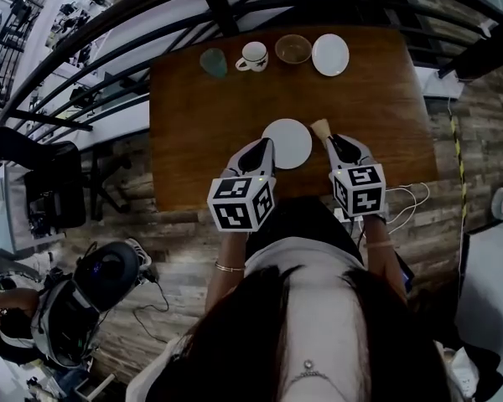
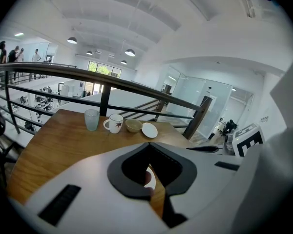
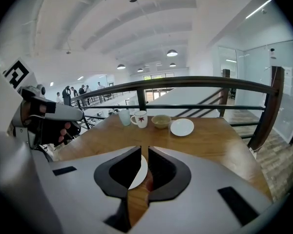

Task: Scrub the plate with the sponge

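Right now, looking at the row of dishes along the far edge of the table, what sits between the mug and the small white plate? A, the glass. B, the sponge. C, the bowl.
C: in the head view the bowl stands directly between the mug and the small white plate.

Free tbl betw plate, far crockery (row).
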`<state>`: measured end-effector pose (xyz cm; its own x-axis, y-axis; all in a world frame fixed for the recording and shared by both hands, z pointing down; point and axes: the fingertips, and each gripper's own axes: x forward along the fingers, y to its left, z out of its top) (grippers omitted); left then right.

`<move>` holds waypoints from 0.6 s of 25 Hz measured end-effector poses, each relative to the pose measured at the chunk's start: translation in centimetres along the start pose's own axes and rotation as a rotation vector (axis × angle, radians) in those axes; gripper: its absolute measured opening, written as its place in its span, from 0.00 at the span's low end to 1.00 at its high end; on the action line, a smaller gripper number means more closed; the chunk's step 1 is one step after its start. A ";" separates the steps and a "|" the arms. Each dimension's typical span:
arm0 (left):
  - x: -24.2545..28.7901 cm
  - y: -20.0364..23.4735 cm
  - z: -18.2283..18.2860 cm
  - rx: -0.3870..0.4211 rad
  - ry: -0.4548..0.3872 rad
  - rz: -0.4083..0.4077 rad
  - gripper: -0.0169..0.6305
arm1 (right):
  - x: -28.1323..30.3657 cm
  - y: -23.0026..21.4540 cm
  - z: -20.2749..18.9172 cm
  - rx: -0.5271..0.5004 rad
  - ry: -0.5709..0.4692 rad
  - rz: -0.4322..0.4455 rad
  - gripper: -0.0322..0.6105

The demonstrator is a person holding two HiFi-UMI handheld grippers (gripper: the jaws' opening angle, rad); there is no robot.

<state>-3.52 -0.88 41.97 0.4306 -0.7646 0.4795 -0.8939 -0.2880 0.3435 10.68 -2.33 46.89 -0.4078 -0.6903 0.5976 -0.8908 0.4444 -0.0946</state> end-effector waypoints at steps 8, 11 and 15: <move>1.3 0.7 -1.0 -0.022 0.037 0.041 0.04 | 1.9 -1.4 -1.6 0.027 0.042 0.032 0.13; 1.9 0.9 -1.1 -0.028 0.047 0.052 0.04 | 2.7 -1.8 -2.0 0.033 0.060 0.047 0.15; 2.7 1.0 -1.2 -0.032 0.064 0.063 0.04 | 3.7 -2.5 -2.6 0.037 0.084 0.063 0.18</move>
<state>-3.13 -2.54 44.64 0.3816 -0.7419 0.5513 -0.9155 -0.2211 0.3360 11.89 -4.51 51.44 -0.4464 -0.6110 0.6538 -0.8715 0.4627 -0.1627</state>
